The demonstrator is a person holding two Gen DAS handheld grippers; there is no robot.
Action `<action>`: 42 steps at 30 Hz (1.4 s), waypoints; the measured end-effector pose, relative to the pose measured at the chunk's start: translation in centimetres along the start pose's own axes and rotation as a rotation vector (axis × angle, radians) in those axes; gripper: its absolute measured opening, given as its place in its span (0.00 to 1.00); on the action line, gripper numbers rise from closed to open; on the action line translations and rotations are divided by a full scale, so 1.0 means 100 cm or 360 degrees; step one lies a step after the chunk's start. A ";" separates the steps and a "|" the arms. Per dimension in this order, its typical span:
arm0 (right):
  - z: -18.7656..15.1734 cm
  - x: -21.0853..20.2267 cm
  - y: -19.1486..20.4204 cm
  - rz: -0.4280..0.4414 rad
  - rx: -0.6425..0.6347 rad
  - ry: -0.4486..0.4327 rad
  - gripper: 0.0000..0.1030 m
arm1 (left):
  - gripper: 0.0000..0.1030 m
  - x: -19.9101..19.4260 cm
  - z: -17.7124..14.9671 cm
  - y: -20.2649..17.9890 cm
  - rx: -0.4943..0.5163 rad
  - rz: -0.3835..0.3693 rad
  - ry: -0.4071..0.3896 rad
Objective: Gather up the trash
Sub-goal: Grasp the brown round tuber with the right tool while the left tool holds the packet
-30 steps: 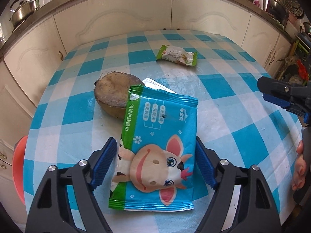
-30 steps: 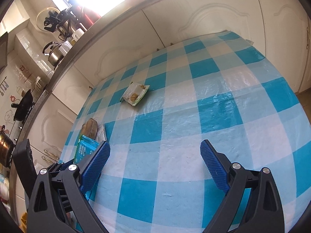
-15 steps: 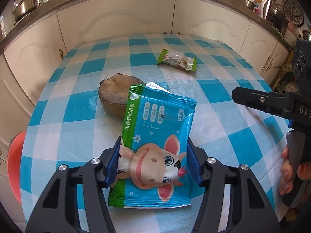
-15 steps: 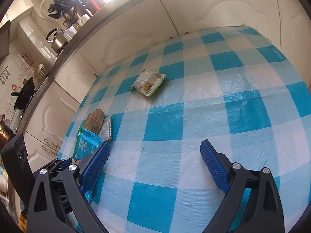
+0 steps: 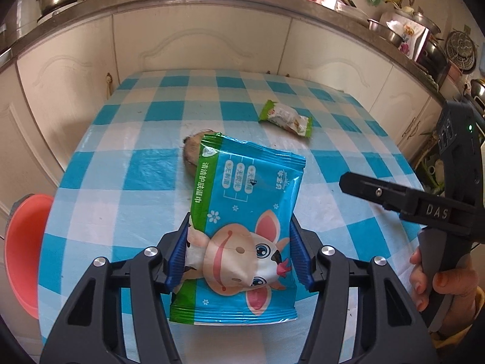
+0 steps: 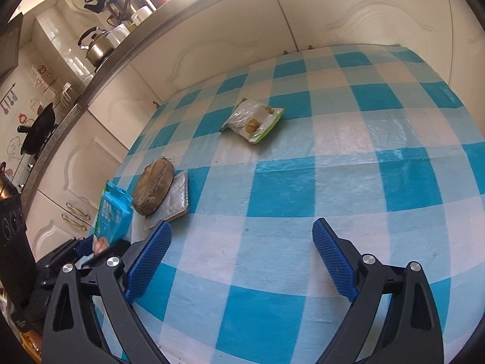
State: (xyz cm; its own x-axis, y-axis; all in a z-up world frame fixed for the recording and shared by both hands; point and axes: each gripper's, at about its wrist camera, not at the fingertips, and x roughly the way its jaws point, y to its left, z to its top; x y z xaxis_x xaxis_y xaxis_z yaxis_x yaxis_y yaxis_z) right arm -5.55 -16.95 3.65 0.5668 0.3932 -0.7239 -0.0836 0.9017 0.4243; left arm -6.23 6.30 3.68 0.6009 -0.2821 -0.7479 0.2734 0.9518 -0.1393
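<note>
Showing a cartoon cow, the blue wet-wipes packet (image 5: 242, 221) looks crumpled.

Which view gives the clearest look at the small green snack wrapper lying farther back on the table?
The right wrist view: the snack wrapper lies unobstructed ahead of the open right tongs, its printed face visible. The left wrist view shows it smaller, beyond the blue wipes pack clamped in the left tongs.

In the left wrist view, the wet-wipe packet (image 5: 242, 227) fills the centre, between the left gripper (image 5: 239, 254) fingers at the bottom. The coconut husk (image 5: 191, 151) sits just behind it on the table (image 5: 127, 200). The snack wrapper (image 5: 285, 118) lies upper right of centre, the basin (image 5: 24, 248) at left edge, the right gripper (image 5: 403, 194) at right.
</note>
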 end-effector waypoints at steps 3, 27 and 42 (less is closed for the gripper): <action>0.001 0.006 0.009 0.0019 -0.0021 0.0035 0.90 | 0.57 -0.006 0.001 0.012 -0.0033 0.0023 -0.0022; 0.027 0.071 0.120 0.0037 -0.0561 0.0078 0.90 | 0.57 -0.037 -0.008 0.109 -0.0337 0.0153 -0.0132; 0.024 0.094 0.132 -0.0061 -0.0689 0.0109 0.71 | 0.57 -0.031 -0.015 0.130 -0.0407 0.0132 -0.0117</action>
State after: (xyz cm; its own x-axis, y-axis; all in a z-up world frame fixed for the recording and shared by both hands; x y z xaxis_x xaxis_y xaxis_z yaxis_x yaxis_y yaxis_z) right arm 0.65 -1.83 3.74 0.5216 0.3560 -0.7754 -0.4078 0.9023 0.1400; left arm -5.69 19.74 3.18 0.6686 -0.2012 -0.7159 0.0282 0.9689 -0.2460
